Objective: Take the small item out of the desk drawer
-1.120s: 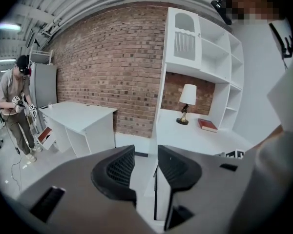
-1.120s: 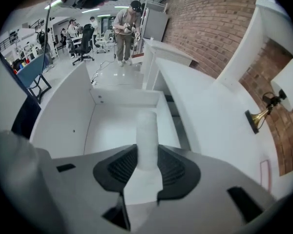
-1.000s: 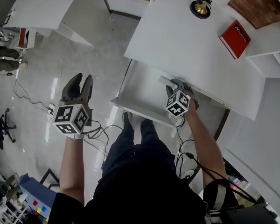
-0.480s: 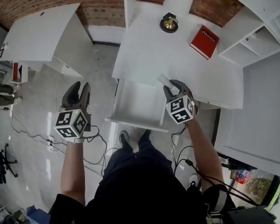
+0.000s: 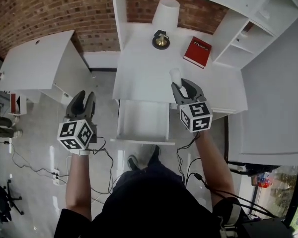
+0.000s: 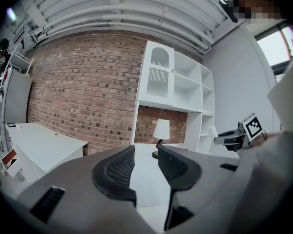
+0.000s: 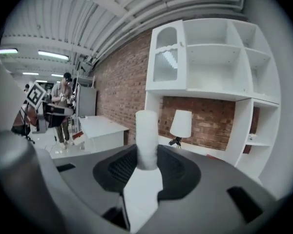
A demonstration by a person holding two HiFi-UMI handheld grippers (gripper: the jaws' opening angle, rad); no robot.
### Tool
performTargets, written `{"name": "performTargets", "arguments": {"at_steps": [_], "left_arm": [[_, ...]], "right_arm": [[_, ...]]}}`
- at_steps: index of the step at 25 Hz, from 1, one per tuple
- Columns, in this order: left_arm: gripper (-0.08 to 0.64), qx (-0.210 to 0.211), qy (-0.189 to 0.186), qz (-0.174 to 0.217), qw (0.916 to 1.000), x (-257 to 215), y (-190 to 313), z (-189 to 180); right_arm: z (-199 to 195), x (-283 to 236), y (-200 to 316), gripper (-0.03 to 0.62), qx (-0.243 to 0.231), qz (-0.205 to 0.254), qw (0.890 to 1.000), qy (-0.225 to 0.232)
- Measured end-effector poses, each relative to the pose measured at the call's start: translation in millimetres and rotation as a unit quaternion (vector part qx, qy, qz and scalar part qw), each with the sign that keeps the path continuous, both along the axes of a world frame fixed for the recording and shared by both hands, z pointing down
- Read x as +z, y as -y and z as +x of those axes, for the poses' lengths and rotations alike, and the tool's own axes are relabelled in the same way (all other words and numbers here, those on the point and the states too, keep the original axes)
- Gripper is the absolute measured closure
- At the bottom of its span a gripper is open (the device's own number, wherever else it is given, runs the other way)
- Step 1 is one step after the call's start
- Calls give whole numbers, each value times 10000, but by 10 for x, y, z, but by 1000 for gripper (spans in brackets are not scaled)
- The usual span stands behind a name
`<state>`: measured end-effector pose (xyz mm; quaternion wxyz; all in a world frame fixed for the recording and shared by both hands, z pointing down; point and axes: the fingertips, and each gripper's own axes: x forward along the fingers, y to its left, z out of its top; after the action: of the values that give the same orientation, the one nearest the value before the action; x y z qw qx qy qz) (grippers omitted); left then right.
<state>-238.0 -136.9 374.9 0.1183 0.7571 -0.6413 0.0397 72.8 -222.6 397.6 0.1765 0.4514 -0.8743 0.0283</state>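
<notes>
The right gripper point(image 5: 185, 89) has gone up, squeezing the small white item point(image 5: 176, 77) between its jaws. The open drawer point(image 5: 143, 120) is now below it (left gripper point(image 5: 83, 102): jaws apart, empty). The item looks to be out.

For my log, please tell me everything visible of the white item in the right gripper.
The white item is a small, plain, matte cylinder, perhaps foam or rolled paper. The right gripper clamps its lower part between both pads; its flat end sticks out beyond them. In the head view it shows over the white desk top, outside the open drawer.
</notes>
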Motion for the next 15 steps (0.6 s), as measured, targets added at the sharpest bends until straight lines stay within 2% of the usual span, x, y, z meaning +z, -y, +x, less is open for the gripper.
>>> {"name": "performTargets", "arguments": {"at_steps": [6, 11, 15], "left_arm": [[414, 214, -87, 310, 9993, -272, 19, 120], [414, 350, -111, 503, 9981, -446, -48, 142], [416, 387, -133, 545, 9977, -470, -111, 70]], "right_arm": [[2, -546, -151, 463, 285, 368, 9958, 791], [22, -603, -250, 465, 444, 274, 9924, 1110], [48, -599, -309, 465, 606, 234, 9912, 1149]]}}
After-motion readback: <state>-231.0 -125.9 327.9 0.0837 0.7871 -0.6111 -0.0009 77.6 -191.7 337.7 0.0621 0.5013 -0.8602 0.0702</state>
